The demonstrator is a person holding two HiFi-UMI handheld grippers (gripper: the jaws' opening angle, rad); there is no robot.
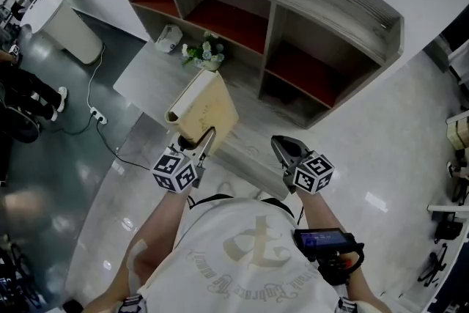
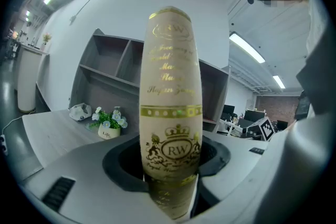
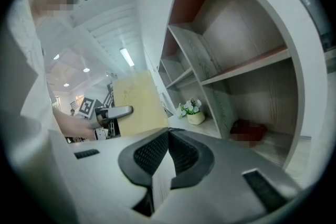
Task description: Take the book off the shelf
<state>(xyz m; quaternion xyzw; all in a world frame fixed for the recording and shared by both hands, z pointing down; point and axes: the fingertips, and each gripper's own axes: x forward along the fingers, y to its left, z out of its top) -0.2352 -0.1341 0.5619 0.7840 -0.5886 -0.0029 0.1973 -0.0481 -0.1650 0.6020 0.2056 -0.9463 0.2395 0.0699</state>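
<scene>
A tan book [image 1: 209, 110] with a gold-printed spine [image 2: 170, 113] is held up in the air in front of the grey shelf [image 1: 322, 4], clear of its compartments. My left gripper [image 1: 207, 134] is shut on the book's lower part, with the spine standing upright between the jaws [image 2: 170, 165]. In the right gripper view the book [image 3: 136, 105] and the left gripper [image 3: 113, 113] show at the left. My right gripper [image 1: 282, 146] hangs beside it to the right, its jaws shut together [image 3: 169, 136] with nothing between them.
The shelf's red-floored compartments [image 1: 231, 22] look bare. A low grey table [image 1: 146, 77] in front carries a small flower pot [image 1: 205, 55] and a white object [image 1: 168, 38]. A power strip with cable [image 1: 95, 113] lies on the floor at left, near a white round counter [image 1: 62, 11].
</scene>
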